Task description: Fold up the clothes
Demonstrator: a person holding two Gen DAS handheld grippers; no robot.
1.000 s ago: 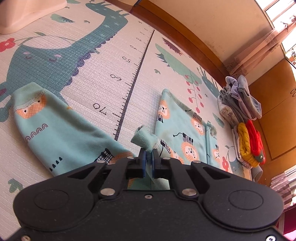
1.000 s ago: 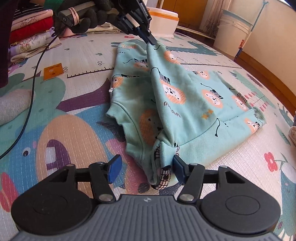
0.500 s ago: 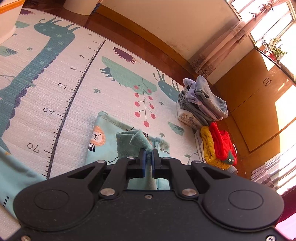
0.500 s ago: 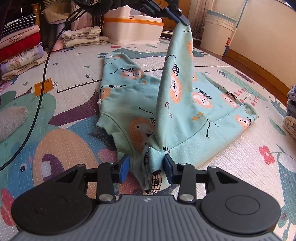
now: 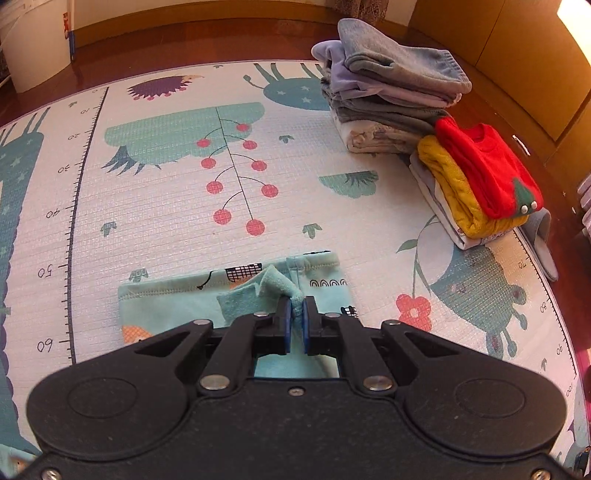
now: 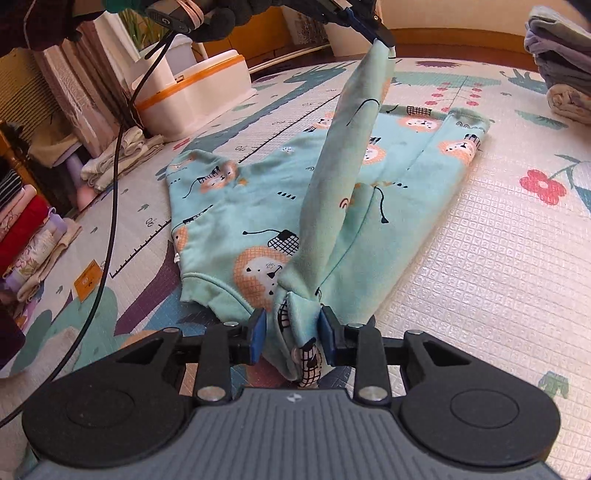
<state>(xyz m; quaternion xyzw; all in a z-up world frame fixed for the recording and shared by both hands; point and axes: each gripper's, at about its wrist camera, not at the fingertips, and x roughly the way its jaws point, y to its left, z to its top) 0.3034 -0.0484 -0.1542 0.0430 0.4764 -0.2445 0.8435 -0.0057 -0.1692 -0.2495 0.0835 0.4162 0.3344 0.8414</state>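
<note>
Writing: your mat (image 5: pixel 155 206) shows ruler numbers 30, 40, 50, 60.
Left gripper (image 5: pixel 294 318): your jaws are nearly closed, pinching a fold of the mint sweatshirt (image 6: pixel 369 206), raised above the mat.
Right gripper (image 6: pixel 291 334): your jaws are narrowly parted, both pads pressing the bunched sleeve cuff (image 6: pixel 301 349).
Sweatshirt: body flat on the mat beyond your right jaws; folded stacks (image 5: pixel 391 107) lie well apart.

What you cannot see well

Your left gripper (image 5: pixel 294 320) body hides most of the mint shirt (image 5: pixel 166 306) in its own view. In the right view your gloved hand (image 6: pixel 218 18) is cut off by the top edge, and so is the pile of clothes (image 6: pixel 557 48) at the right edge. The shirt's cuff covers part of the gap in your right gripper (image 6: pixel 293 336), so you cannot tell how hard it is squeezed.
</note>
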